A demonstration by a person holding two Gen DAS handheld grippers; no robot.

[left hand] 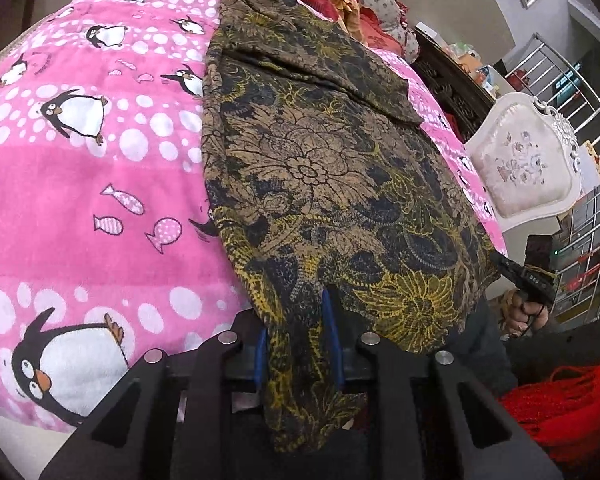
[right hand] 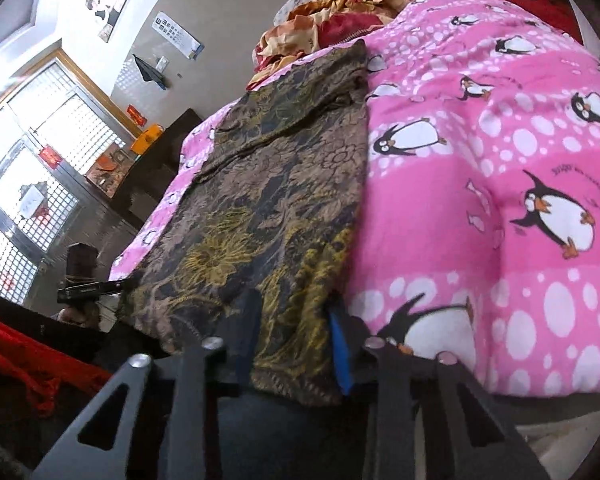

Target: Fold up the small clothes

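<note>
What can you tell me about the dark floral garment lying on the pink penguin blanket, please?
The garment is thin, soft-looking woven cloth, brown and black with yellow flower and leaf prints. It lies lengthwise and mostly flat on the pink penguin blanket, with a folded flap across its far end. Its near edge hangs over the blanket's edge. The left gripper is shut on one near corner; the other near corner sits between the blue pads of the right gripper, which look closed on it.
</note>
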